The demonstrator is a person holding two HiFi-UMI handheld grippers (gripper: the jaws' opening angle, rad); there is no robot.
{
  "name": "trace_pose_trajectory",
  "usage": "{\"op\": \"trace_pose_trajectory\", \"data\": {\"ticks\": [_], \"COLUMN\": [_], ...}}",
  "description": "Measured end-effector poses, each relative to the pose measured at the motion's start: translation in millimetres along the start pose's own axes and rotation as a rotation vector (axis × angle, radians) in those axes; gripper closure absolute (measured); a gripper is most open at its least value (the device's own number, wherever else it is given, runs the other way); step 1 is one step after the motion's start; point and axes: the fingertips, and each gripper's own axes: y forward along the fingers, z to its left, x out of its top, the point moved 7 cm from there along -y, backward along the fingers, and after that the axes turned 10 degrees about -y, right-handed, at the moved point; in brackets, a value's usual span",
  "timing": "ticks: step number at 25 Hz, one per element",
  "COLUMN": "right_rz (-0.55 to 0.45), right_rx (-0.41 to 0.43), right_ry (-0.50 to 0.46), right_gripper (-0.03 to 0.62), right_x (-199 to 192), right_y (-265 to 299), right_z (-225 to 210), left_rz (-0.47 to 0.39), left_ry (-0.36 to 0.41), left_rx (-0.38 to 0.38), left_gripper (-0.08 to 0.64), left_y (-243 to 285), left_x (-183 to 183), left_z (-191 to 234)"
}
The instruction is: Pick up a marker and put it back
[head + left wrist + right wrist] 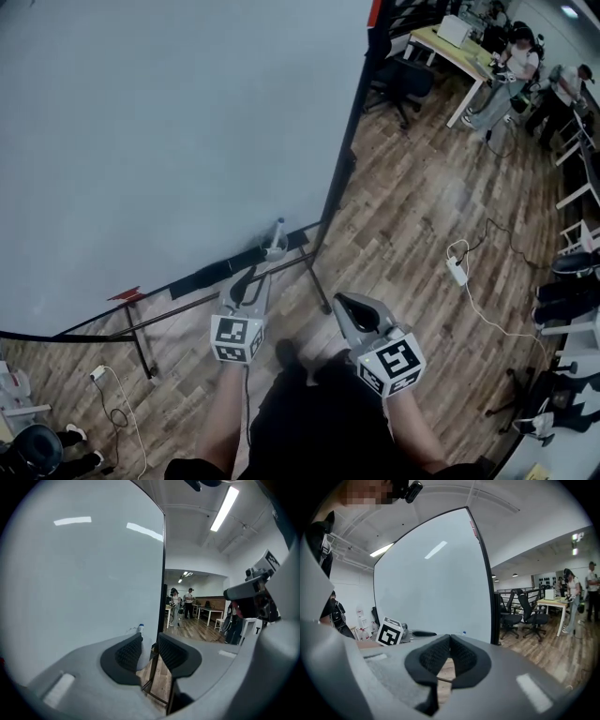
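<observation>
- Standing apart with a clear gap, the jaws of the left gripper (150, 641) hold nothing; only the board's frame and the floor show through the gap.
- The right gripper (449, 638) has its pads closed tip to tip on nothing, and it hangs lower and to the right, away from the board.
- The marker (140, 629), white with a blue cap, stands upright just past the left gripper's left pad, near it but not between the pads and not touched.
- It rests on the dark ledge (197, 279) along the bottom of the whiteboard (169, 122), close to the board's right edge.
- The pictures do not settle whether this is the reach for the marker or the moment after setting it back. Either way the left gripper is the working one.
- If the grasp is ahead, the person would do well to shift the gripper slightly left so the marker's body sits centred in the gap. The jaws should then go forward level and close on the mid-body rather than the cap.
- An upright marker on a narrow ledge will likely tip at a sideways nudge, so the left pad should not brush it on the way in.
- If the marker has been put back, a straight pull backward with the jaws held wide seems safest.
- The wooden floor (422, 216) and distant desks play no part.
</observation>
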Motion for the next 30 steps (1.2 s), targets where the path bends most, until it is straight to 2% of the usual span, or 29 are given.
{"op": "trace_pose_trajectory", "data": {"ticks": [9,19,25,30], "right_rz": [0.04,0.076,0.085,0.087], "right_rx": [-0.059,-0.1,-0.114,-0.112], "right_ry": [0.017,0.041,0.062,0.084], "right_gripper": [0.589,0.589,0.589,0.589], "right_x": [-2.6,-10.8,-14.7,-14.5], "right_y": [-0.6,-3.2,-5.0,-5.1], "right_z": [3.3,-4.9,-10.5,-12.6], "left_rz": [0.095,0.1,0.091,0.097], "left_ry": [0.02,0.005,0.001,0.002], "left_rx": [-0.031,-0.037,-0.026,-0.029], "left_gripper": [0.407,0.408,0.479,0.48], "left_y": [50.0,73.0,76.2,75.7], "left_x": [-21.7,-24.6,-24.7,-23.9], "left_z": [23.1,27.6,26.9,26.3]}}
